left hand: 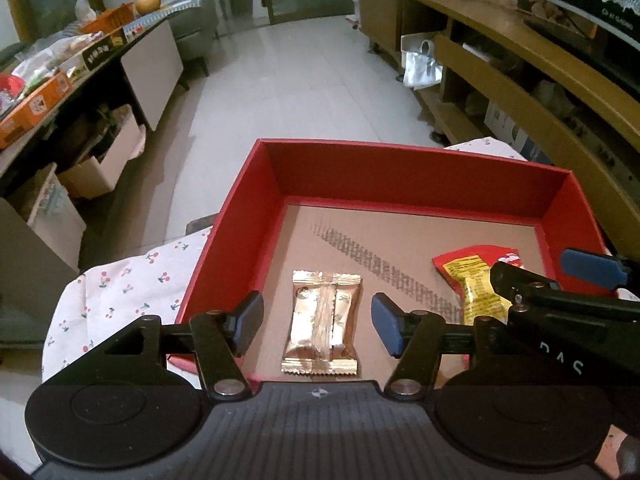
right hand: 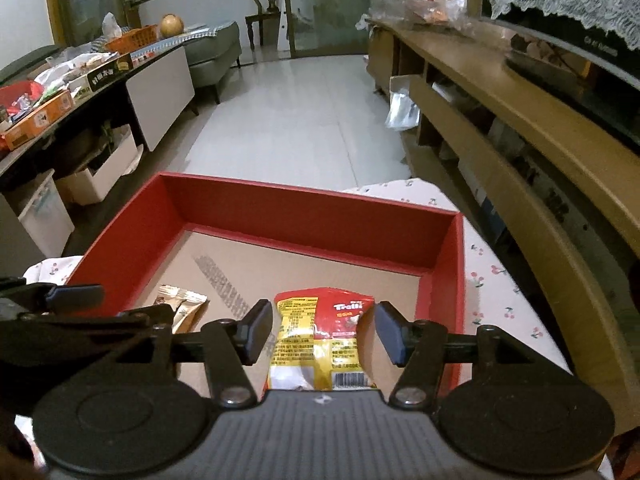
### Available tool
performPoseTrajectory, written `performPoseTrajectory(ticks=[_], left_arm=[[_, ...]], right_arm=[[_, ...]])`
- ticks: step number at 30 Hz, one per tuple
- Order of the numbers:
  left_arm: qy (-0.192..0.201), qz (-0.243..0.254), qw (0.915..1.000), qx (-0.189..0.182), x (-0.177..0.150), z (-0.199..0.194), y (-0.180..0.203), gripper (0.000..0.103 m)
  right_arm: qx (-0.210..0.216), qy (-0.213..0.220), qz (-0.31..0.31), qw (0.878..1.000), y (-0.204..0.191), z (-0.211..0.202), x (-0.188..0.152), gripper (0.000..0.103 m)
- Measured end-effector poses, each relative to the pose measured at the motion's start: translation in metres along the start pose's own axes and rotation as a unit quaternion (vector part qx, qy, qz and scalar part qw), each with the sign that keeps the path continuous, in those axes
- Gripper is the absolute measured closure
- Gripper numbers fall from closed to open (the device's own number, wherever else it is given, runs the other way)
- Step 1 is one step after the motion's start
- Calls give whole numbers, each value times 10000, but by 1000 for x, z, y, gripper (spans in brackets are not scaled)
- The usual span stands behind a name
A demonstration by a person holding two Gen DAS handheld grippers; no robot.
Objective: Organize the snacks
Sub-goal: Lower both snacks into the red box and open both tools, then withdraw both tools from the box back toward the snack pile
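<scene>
Over red box (left hand: 224, 236), both grippers spread

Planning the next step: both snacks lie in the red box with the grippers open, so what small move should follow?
Probably lift both grippers clear. The gold packet and Trolli bag lie on the box floor, and the left gripper and right gripper are open, holding nothing.

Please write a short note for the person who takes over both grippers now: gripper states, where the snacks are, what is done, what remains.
Left gripper: open, empty, above the gold foil snack packet.
Right gripper: open, empty, above the red and yellow Trolli candy bag.
Both snacks lie flat on the floor of the red cardboard box, gold packet left, Trolli bag right, apart.
Done: two snacks boxed.
Left: no other loose snacks are visible near the box; check outside the views.
</scene>
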State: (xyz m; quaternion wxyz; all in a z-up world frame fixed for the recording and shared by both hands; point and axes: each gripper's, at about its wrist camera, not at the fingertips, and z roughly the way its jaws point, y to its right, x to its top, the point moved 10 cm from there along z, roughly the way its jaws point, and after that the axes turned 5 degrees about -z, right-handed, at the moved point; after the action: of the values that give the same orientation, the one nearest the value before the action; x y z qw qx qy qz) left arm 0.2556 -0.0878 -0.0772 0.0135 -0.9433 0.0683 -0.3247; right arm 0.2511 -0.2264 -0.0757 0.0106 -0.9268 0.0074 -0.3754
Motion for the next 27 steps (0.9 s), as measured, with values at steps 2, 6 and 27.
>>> performPoseTrajectory(ticks=[2, 6, 27], left_arm=[[28, -38, 10000, -29, 0, -6, -1, 35], [90, -56, 9999, -86, 0, -19, -1, 34], [61, -152, 9996, -232, -35, -59, -17, 30]], right_arm=[[-15, 53, 3, 10000, 0, -7, 0, 40], [20, 131, 51, 9999, 0, -22, 1, 40], [237, 137, -98, 9996, -22, -71, -29, 39]])
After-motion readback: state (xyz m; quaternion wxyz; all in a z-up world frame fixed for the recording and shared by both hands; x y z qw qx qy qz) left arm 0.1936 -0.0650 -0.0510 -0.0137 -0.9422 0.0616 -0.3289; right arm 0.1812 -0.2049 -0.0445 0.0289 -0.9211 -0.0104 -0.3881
